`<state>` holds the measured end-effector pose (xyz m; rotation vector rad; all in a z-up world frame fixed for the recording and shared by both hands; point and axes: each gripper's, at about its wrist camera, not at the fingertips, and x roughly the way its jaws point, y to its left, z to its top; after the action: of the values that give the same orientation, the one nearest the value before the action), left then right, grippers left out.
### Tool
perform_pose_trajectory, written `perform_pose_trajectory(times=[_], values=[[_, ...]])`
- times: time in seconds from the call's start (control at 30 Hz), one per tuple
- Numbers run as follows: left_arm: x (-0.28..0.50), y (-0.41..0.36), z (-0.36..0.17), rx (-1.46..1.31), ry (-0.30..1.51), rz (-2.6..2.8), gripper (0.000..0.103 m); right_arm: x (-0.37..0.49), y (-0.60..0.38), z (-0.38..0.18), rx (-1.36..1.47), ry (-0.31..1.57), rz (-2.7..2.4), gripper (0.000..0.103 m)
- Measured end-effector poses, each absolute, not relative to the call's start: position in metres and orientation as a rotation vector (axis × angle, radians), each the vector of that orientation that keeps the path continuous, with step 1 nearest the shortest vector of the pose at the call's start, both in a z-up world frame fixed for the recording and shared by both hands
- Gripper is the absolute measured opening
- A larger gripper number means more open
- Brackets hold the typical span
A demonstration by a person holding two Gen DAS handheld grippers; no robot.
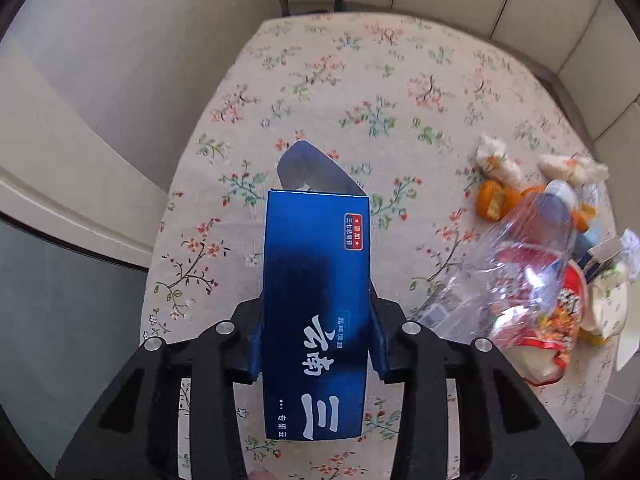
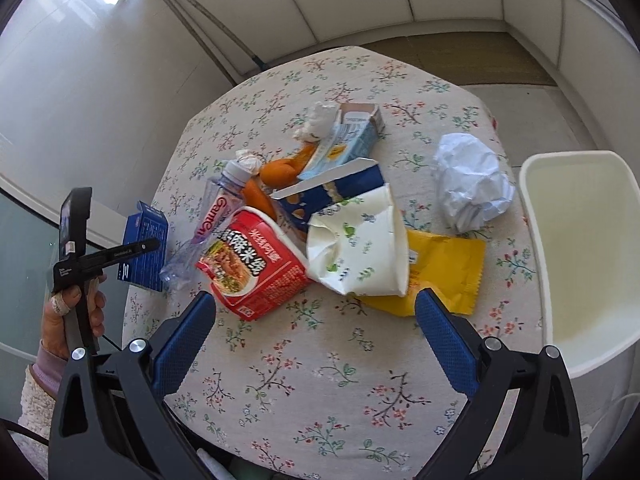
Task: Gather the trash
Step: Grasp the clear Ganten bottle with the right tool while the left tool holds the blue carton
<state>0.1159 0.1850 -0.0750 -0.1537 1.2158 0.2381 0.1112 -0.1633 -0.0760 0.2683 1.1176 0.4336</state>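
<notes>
Spanning the desk point(image 2: 320, 392) edge beside the litter, the white bin point(image 2: 576, 264) waits; the right gripper point(image 2: 316, 312) stands spread and empty, while the left gripper point(image 1: 316, 344) pinches a blue carton point(image 1: 316, 300), whose thin walls could buckle and slip.

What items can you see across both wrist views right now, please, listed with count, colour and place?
toothpaste box: 1, dark blue, clamped in the left claw at the table's left edge
plastic bottle: 1, clear, crushed, left of the pile
noodle carton: 1, red, front of the pile
paper cup: 1, white, crushed, on the yellow wrapper
yellow wrapper: 1, right of the cup
crumpled paper: 1, white, near the bin
orange peels: several, mid-pile
light blue carton: 1, back of the pile
bin: 1, cream, right of the table
tablecloth: 1, floral
left claw: shut on the box
right claw: open, nothing between its fingers
hand: 1, holding the left claw's handle
</notes>
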Motion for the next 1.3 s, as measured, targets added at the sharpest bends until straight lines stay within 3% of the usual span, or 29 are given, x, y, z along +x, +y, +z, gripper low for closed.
perform_pose_trajectory(times=[0.2, 0.3, 0.43, 0.7, 0.87, 1.03, 1.3], values=[[0.092, 0.187, -0.023, -0.324, 1.043, 0.21, 0.038, 0.132, -0.094, -0.064, 0.306, 1.132, 0.537, 0.092], [0.085, 0.188, -0.012, -0.335, 1.009, 0.222, 0.038, 0.147, -0.064, -0.07, 0.352, 1.169, 0.544, 0.08], [0.096, 0.193, -0.014, -0.345, 1.018, 0.224, 0.038, 0.168, -0.036, -0.09, 0.411, 1.24, 0.515, 0.069], [0.097, 0.215, -0.028, -0.385, 1.04, 0.228, 0.038, 0.191, -0.002, -0.119, 0.481, 1.286, 0.469, 0.059], [0.097, 0.216, -0.03, -0.382, 1.04, 0.218, 0.038, 0.198, 0.012, -0.132, 0.441, 1.269, 0.433, 0.037], [0.097, 0.216, -0.032, -0.375, 1.043, 0.217, 0.038, 0.203, 0.017, -0.137, 0.421, 1.242, 0.413, 0.026], [0.096, 0.215, -0.028, -0.388, 1.021, 0.216, 0.038, 0.192, 0.018, -0.117, 0.329, 1.139, 0.449, 0.022]])
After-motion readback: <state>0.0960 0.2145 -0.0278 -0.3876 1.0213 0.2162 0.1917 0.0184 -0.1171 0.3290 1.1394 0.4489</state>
